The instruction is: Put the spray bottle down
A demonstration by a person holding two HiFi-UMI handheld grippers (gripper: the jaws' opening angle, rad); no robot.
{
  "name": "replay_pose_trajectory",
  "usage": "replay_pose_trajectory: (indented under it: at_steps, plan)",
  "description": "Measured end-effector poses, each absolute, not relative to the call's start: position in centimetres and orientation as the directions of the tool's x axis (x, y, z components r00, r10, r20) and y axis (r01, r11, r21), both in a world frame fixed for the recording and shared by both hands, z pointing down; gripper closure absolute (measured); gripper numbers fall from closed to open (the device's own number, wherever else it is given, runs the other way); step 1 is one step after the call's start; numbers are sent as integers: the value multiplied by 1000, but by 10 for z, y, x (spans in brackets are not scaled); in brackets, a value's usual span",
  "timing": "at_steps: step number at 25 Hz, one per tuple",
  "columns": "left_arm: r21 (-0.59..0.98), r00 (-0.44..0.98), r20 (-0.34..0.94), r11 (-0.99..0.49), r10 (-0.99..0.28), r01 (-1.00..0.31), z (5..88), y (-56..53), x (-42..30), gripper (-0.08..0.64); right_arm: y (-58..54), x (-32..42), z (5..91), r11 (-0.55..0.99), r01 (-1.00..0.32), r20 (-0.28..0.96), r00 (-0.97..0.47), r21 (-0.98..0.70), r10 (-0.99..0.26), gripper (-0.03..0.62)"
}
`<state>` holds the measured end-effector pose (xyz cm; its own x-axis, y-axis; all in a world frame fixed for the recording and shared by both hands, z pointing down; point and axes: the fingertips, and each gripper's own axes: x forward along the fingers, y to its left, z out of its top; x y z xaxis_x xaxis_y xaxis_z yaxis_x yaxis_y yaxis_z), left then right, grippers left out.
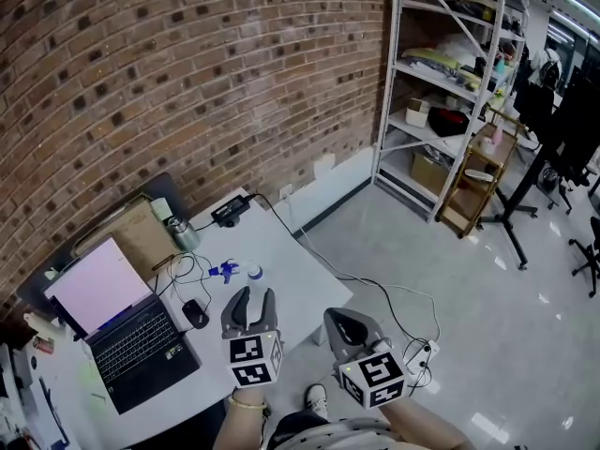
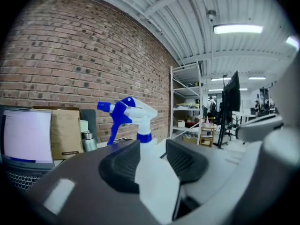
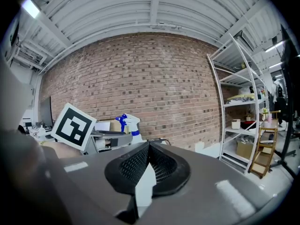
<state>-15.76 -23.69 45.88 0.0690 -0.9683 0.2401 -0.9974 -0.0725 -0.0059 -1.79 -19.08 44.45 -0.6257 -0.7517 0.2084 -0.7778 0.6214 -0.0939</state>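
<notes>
The left gripper point(image 2: 151, 155) has its two dark pads pressed against the white body of the spray bottle point(image 2: 139, 115), one on each side, so it is clamped on the bottle just below the blue collar. The bottle stands upright in that grip with its blue trigger head pointing left. The right gripper point(image 3: 149, 150) has its jaws shut on nothing and hangs off the near edge of the table point(image 1: 298, 272), to the right.

From the head view the bottle point(image 1: 251, 274) sits over the front part of the table, though whether its base touches the surface cannot be told. Just to its left lie a black mouse point(image 1: 195, 314) and loose cables point(image 1: 184, 272), with the open laptop point(image 1: 127, 331) beyond.

The likely trouble is letting go before the base is flat. The bottle is tall and narrow, so it could topple onto the cables, toward the laptop, or roll off the near edge.

Counted: one spray bottle, two grippers, one laptop, one mouse, one metal tumbler point(image 1: 182, 233)
</notes>
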Motion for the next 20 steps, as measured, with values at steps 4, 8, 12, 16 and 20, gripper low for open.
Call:
replay_pose_trajectory:
  at_steps: [4, 8, 12, 16, 20]
  plan:
    - [9, 48, 213, -47, -976, -999, 449, -210, -153, 491, -186, -22, 443, 631, -768, 194, -639, -106, -745, 594]
    - [31, 63, 219, -58, -974, -998, 449, -183, -143, 551, -176, -28, 444, 647, -754, 189, -655, -111, -732, 594]
    - [9, 85, 237, -85, -968, -996, 451, -165, -135, 552, -168, -31, 444, 653, -749, 186, -661, -110, -727, 594]
    - [8, 88, 249, -89, -965, -996, 452, -157, -133, 552, -162, -31, 444, 652, -751, 190, -659, -105, -728, 594]
    - [-4, 96, 248, -100, -964, -995, 450, -151, -131, 552, -159, -32, 444, 647, -758, 195, -649, -82, -735, 594]
